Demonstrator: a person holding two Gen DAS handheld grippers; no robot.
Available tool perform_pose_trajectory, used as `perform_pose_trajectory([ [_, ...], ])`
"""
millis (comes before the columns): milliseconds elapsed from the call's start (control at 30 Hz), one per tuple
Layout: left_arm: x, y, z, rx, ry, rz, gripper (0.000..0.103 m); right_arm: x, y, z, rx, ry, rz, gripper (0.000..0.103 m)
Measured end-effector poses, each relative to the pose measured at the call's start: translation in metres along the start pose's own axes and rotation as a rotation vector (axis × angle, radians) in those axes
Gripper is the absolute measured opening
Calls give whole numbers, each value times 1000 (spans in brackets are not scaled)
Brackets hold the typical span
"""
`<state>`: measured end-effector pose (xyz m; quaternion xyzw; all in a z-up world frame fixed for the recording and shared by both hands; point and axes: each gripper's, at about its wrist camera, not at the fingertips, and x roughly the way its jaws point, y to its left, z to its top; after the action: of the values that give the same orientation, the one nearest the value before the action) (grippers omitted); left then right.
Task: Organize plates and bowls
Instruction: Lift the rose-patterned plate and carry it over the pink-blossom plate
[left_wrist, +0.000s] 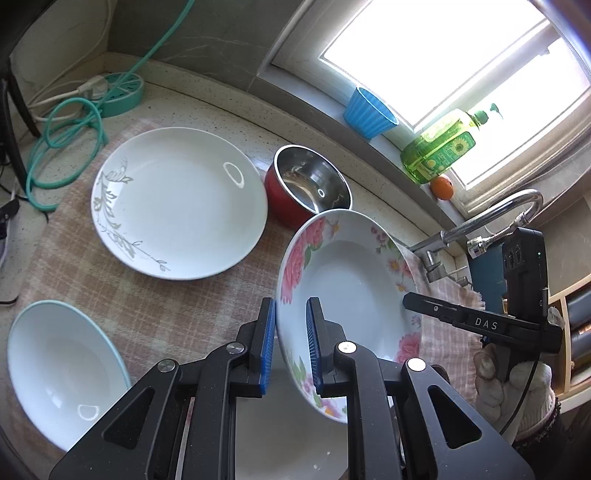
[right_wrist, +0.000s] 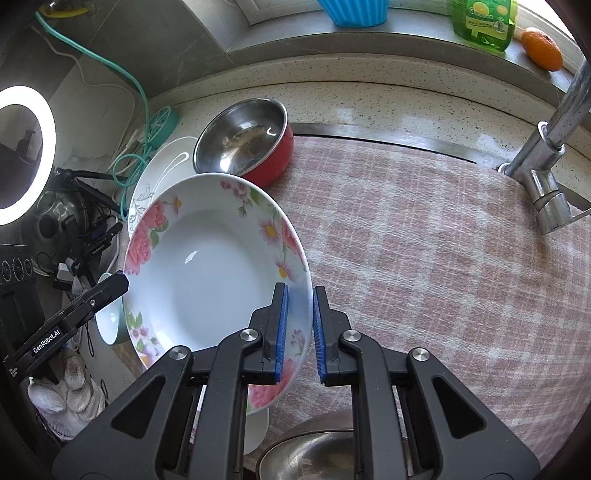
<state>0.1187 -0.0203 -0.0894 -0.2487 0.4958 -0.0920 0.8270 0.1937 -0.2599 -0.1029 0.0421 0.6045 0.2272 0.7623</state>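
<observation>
A floral plate (left_wrist: 351, 280) (right_wrist: 207, 273) with pink flowers on its rim hangs tilted above the checked cloth, carried between both grippers. My left gripper (left_wrist: 290, 343) is shut on its left rim, and its finger shows in the right wrist view (right_wrist: 118, 284). My right gripper (right_wrist: 299, 332) is shut on the opposite rim, with its finger (left_wrist: 410, 300) at the plate's right edge. On the cloth lie a white leaf-patterned plate (left_wrist: 177, 203) (right_wrist: 155, 177), a red steel-lined bowl (left_wrist: 310, 184) (right_wrist: 243, 140) and a teal-rimmed white bowl (left_wrist: 55, 369) (right_wrist: 109, 325).
A steel bowl (right_wrist: 314, 454) and a white dish (right_wrist: 256, 428) sit at the near edge. The faucet (right_wrist: 546, 162) rises at the right. A blue cup (left_wrist: 369, 110), a green soap bottle (left_wrist: 439, 147) and an orange (left_wrist: 442, 186) line the windowsill. A teal hose (left_wrist: 66, 147) coils at the left.
</observation>
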Motion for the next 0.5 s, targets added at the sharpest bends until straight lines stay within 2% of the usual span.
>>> perform_pose_trajectory([
  [500, -31, 34, -48, -79, -15, 34, 15, 27, 43, -35, -93, 101, 16, 14],
])
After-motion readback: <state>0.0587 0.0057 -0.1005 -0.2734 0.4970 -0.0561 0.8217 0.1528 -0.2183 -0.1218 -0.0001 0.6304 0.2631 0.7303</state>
